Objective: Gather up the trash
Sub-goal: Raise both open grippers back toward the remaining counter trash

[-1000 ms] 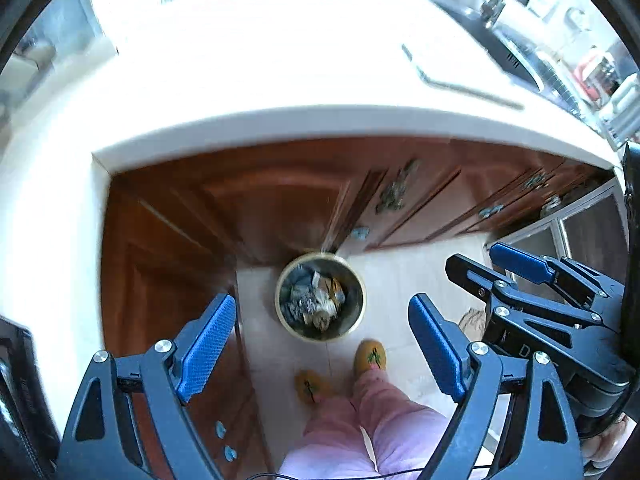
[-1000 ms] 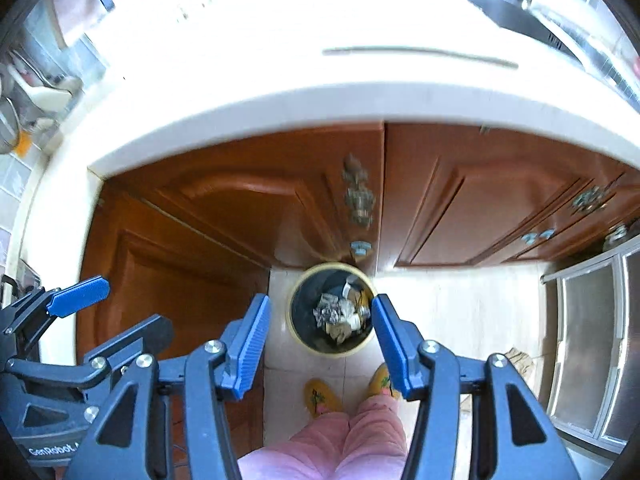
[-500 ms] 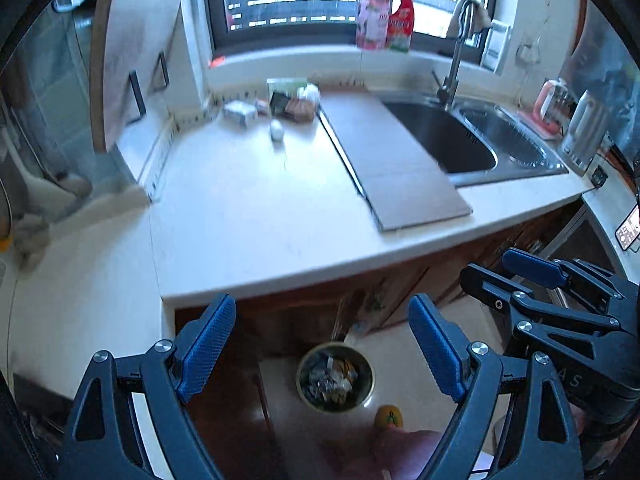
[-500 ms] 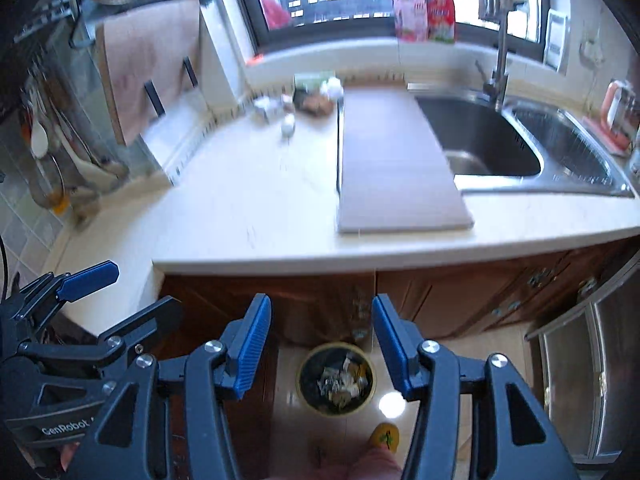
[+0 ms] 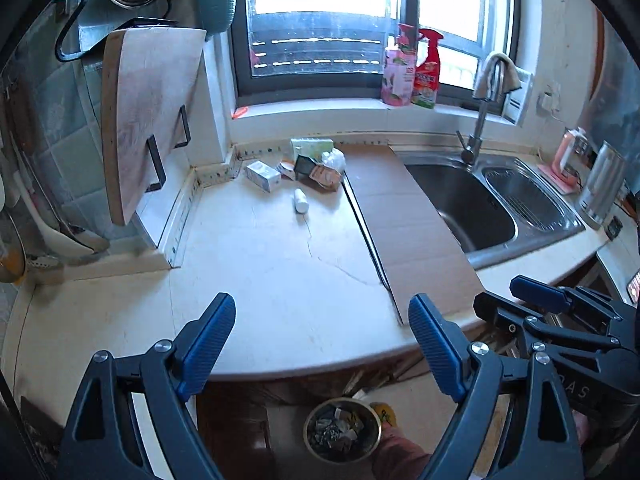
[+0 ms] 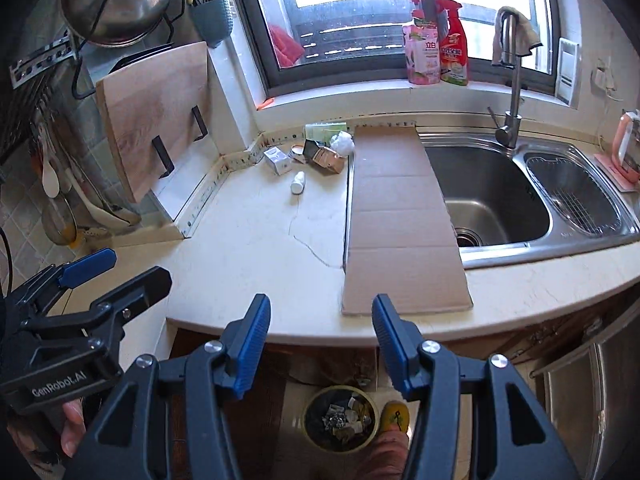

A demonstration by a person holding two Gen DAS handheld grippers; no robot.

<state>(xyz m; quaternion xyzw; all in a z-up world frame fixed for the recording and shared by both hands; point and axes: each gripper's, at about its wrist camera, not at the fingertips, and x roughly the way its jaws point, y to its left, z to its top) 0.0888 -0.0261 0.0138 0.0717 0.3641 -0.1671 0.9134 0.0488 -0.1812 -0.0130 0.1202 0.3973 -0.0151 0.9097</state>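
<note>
Litter lies at the back of the pale counter (image 5: pixel 280 272): a small white box (image 5: pixel 263 176) (image 6: pixel 277 159), a white bottle (image 5: pixel 300 201) (image 6: pixel 297 182) on its side, a brown carton (image 5: pixel 320 172) (image 6: pixel 323 155), a crumpled white wad (image 5: pixel 334 159) (image 6: pixel 342 142) and a green packet (image 5: pixel 312 144). A round bin (image 5: pixel 342 434) (image 6: pixel 341 418) with trash stands on the floor below the counter edge. My left gripper (image 5: pixel 322 344) is open and empty, high over the counter front. My right gripper (image 6: pixel 320 340) stands half open, also empty.
A flat cardboard sheet (image 6: pixel 396 220) lies beside the steel sink (image 6: pixel 492 196) with its tap (image 6: pixel 510 80). A wooden cutting board (image 5: pixel 148 120) leans at the left. Spray bottles (image 6: pixel 436 40) stand on the sill. A person's slipper (image 6: pixel 394 416) is by the bin.
Both grippers rose from over the floor bin and tilted up, so the counter, sink and window have come into view. Neither jaw width changed.
</note>
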